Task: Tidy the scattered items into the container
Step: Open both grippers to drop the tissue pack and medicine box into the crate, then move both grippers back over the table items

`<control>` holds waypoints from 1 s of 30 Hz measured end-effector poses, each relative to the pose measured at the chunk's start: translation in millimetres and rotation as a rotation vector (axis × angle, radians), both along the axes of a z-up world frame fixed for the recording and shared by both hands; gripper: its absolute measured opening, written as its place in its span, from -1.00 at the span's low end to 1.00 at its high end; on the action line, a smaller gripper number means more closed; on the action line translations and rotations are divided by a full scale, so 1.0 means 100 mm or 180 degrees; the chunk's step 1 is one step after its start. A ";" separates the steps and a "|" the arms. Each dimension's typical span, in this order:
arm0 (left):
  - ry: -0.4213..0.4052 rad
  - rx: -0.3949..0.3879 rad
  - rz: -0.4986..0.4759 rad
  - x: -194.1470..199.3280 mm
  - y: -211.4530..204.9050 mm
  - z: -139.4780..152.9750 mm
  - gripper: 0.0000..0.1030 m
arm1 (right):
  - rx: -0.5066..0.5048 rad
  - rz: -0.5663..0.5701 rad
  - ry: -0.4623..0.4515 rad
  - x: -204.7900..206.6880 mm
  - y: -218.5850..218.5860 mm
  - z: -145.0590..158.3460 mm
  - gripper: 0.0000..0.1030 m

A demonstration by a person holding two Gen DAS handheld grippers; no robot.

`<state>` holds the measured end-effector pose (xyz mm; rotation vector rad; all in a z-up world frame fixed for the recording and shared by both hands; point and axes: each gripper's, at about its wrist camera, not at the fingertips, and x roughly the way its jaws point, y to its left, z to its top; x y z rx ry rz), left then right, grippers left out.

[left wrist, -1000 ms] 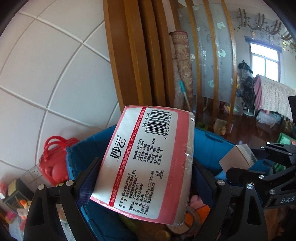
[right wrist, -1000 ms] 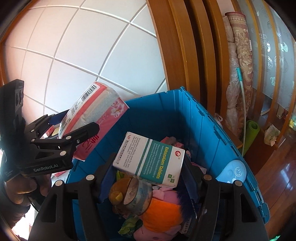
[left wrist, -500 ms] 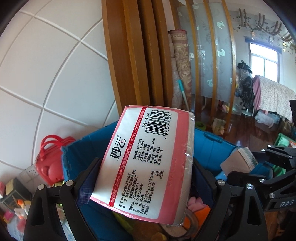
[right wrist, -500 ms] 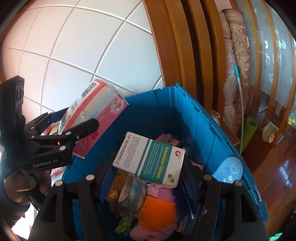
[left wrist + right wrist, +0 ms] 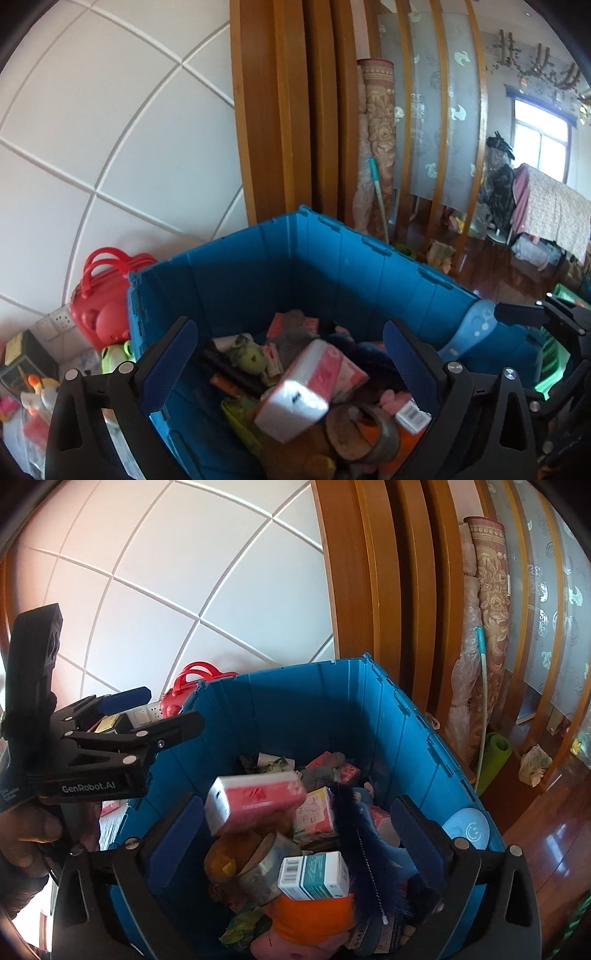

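Observation:
The blue container point(image 5: 332, 266) point(image 5: 295, 709) stands in front of both grippers, filled with several items. My left gripper point(image 5: 291, 365) point(image 5: 171, 707) hangs over it; its jaws are opening with nothing pressed between the pads. The pink and white tissue pack point(image 5: 306, 391) point(image 5: 255, 801) is blurred and loose over the heap inside. My right gripper point(image 5: 295, 834) point(image 5: 524, 314) is also over the container, its jaws opening and bare. The teal and white tablet box point(image 5: 314, 875) lies on the heap below it, on an orange plush toy point(image 5: 310, 912).
A red bag point(image 5: 107, 291) sits against the tiled wall left of the container, beside small clutter. A roll of tape point(image 5: 362, 432) and a dark bottle brush point(image 5: 362, 830) lie in the heap. Wooden frames, a rolled carpet point(image 5: 376, 147) and a green mat point(image 5: 495, 753) stand behind.
Both grippers have opened. The tissue pack left the left gripper and dropped into the container. The tablet box left the right gripper and now lies on the heap.

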<state>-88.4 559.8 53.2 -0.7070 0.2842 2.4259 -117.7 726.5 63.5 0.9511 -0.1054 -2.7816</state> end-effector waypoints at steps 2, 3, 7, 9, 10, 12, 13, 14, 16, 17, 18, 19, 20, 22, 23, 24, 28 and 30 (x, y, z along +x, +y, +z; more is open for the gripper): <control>-0.0015 0.0031 -0.0001 -0.01 -0.03 0.01 0.98 | -0.0007 0.0002 -0.0014 -0.01 -0.01 -0.01 1.00; -0.0018 0.0035 -0.0001 0.00 -0.03 0.01 0.98 | -0.0014 0.0005 -0.0021 -0.01 -0.01 -0.01 1.00; -0.0031 0.0030 -0.0019 0.01 -0.03 0.00 0.98 | -0.0024 0.0005 -0.0017 -0.02 -0.03 0.00 1.00; -0.0048 0.0024 -0.0035 0.01 -0.04 -0.01 0.98 | -0.0023 0.0013 -0.0021 -0.02 -0.05 0.00 1.00; -0.0071 0.0036 -0.0048 0.00 -0.05 -0.02 0.99 | -0.0026 0.0017 -0.0028 -0.03 -0.06 -0.01 1.00; -0.0126 0.0067 -0.0058 -0.01 -0.07 -0.03 0.99 | -0.0030 0.0013 -0.0037 -0.02 -0.07 -0.02 1.00; -0.0148 0.0076 -0.0055 -0.02 -0.07 -0.03 0.99 | -0.0033 0.0013 -0.0043 -0.02 -0.07 -0.02 1.00; -0.0169 0.0082 -0.0051 -0.03 -0.08 -0.04 0.99 | -0.0036 0.0016 -0.0047 -0.02 -0.08 -0.02 1.00; -0.0187 0.0094 -0.0053 -0.04 -0.10 -0.04 0.99 | -0.0033 0.0017 -0.0050 -0.01 -0.08 -0.02 1.00; -0.0193 0.0098 -0.0053 -0.04 -0.10 -0.05 0.99 | -0.0032 0.0020 -0.0053 -0.01 -0.08 -0.02 1.00; -0.0196 0.0099 -0.0050 -0.04 -0.11 -0.05 0.99 | -0.0032 0.0022 -0.0056 -0.01 -0.09 -0.02 1.00; -0.0198 0.0104 -0.0047 -0.04 -0.12 -0.06 0.99 | -0.0032 0.0024 -0.0057 -0.01 -0.10 -0.02 1.00; -0.0209 0.0114 -0.0045 -0.04 -0.14 -0.07 0.99 | -0.0028 0.0032 -0.0060 -0.01 -0.11 -0.02 1.00; -0.0233 0.0120 -0.0036 -0.04 -0.17 -0.08 0.99 | -0.0020 0.0057 -0.0063 0.00 -0.14 -0.03 1.00; -0.0236 0.0121 -0.0030 -0.03 -0.19 -0.09 0.99 | -0.0014 0.0067 -0.0062 -0.01 -0.15 -0.03 1.00; -0.0238 0.0123 -0.0020 -0.03 -0.22 -0.09 0.99 | -0.0006 0.0076 -0.0064 0.00 -0.18 -0.03 1.00; -0.0236 0.0137 0.0056 -0.01 -0.37 -0.08 0.99 | 0.0009 0.0143 -0.0045 -0.01 -0.29 -0.01 1.00; -0.0216 0.0152 0.0119 -0.01 -0.48 -0.06 0.99 | 0.0029 0.0176 -0.0041 -0.01 -0.38 -0.01 1.00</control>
